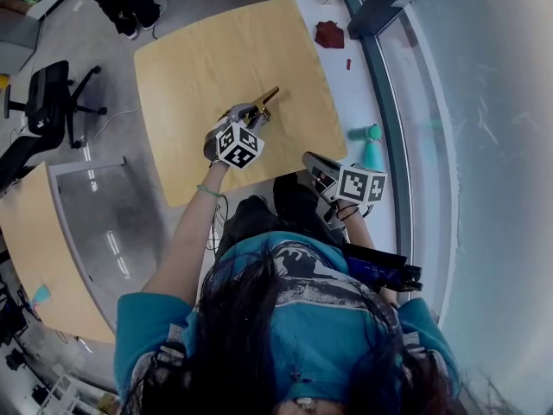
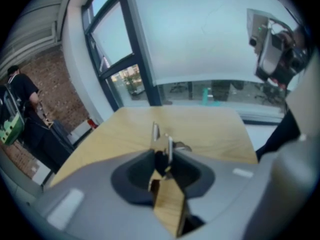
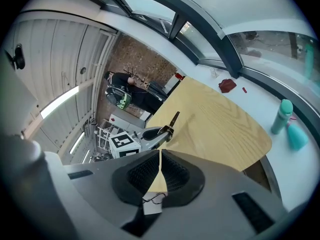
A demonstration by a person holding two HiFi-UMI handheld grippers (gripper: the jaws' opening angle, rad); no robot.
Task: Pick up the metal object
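Left gripper clamped on the metal object, over the middle of the table.
Its jaws pinch one end of the slim, shiny piece. The rest sticks out past the tips and slants upward, with the free end apparently clear of the table top. The piece looks thin, rigid and light, so weight should be no trouble. Its smooth, narrow faces are the likely problem: held this close to the end, it could swivel or slide between the pads. A grip across its flat sides, nearer the middle of its length, would probably be steadier. The right gripper is closed on nothing and hangs off the table's near edge, pointing toward the table.
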